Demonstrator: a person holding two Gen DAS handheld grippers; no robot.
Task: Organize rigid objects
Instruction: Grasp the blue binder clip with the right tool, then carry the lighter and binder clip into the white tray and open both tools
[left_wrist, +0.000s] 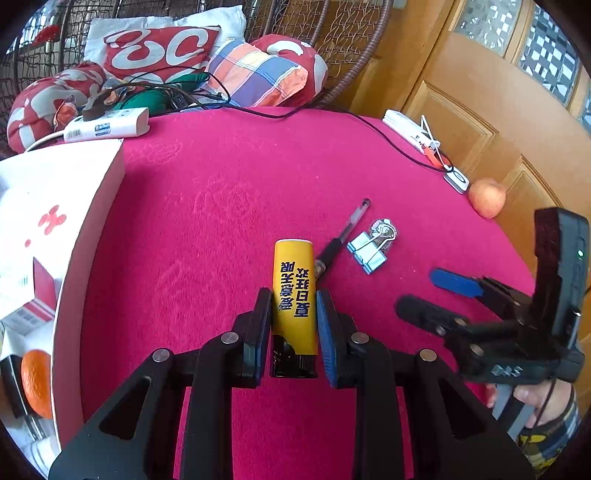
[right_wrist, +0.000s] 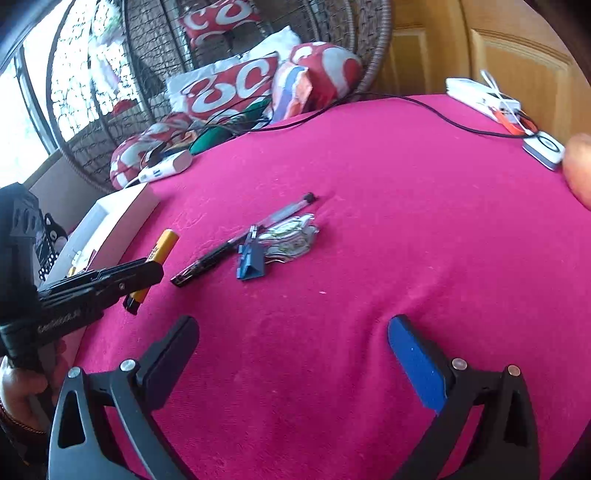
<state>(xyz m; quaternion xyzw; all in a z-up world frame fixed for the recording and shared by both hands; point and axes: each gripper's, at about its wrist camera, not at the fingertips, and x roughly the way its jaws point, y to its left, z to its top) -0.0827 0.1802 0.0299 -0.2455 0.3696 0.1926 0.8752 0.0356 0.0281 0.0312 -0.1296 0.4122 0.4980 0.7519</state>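
Observation:
A yellow lighter (left_wrist: 294, 291) with a black base lies between the fingers of my left gripper (left_wrist: 293, 299), which is shut on it just above the magenta tablecloth (left_wrist: 221, 206). The lighter (right_wrist: 162, 251) and left gripper (right_wrist: 110, 282) also show in the right wrist view. A black pen (left_wrist: 341, 238) and blue binder clips (left_wrist: 365, 253) with a shiny keychain (left_wrist: 384, 229) lie just beyond. My right gripper (right_wrist: 293, 354) is open and empty over bare cloth, near the pen (right_wrist: 236, 240) and clips (right_wrist: 251, 264).
A white box (left_wrist: 70, 206) holding an orange (left_wrist: 37, 382) and small cartons stands at the left. A power strip (left_wrist: 107, 127), a black cable (left_wrist: 332, 114), a white device (left_wrist: 410, 131) and an apple (left_wrist: 487, 197) sit along the far edge. Cushions lie behind.

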